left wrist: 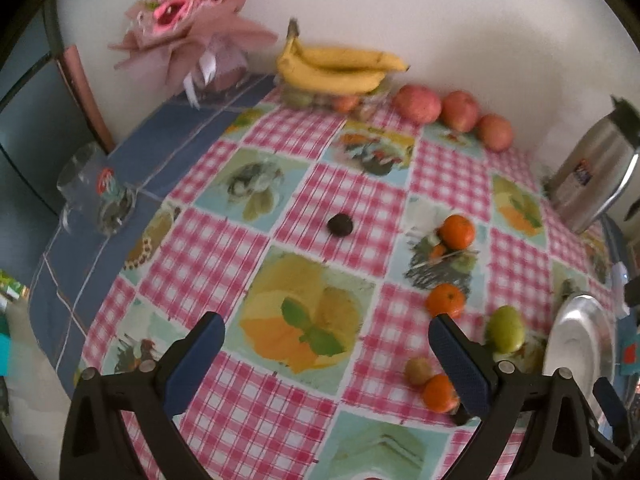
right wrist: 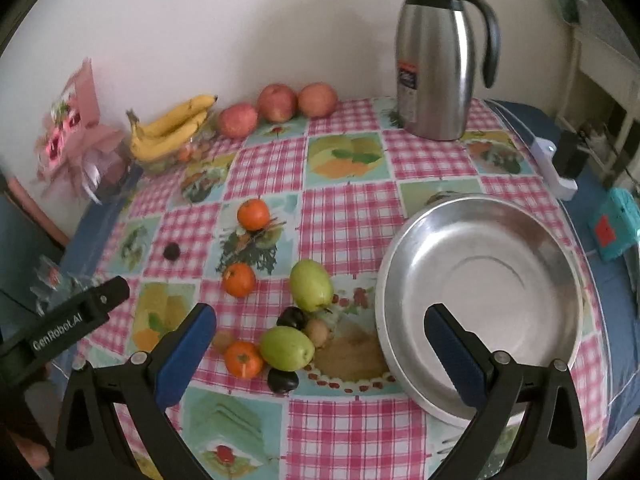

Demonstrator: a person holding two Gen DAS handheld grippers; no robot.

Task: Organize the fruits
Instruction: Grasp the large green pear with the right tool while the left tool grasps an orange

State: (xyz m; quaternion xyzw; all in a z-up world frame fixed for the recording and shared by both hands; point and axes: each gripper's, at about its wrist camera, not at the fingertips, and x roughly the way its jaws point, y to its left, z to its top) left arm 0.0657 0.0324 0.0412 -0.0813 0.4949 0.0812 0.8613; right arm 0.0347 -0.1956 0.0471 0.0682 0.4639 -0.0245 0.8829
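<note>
Right wrist: round steel bowl (right wrist: 480, 240), checkered tablecloth (right wrist: 344, 216)

Plain off-white wall (right wrist: 240, 20) ahead of both grippers, evenly lit. Table under pink-checked, fruit-printed cloth (right wrist: 340, 216) over a blue underlay (left wrist: 168, 136). Wrapped bouquet (left wrist: 188, 8) far left; steel jug (right wrist: 436, 60) far right.

"GenRobot.AI" in white on the left gripper (right wrist: 78, 322)
</note>
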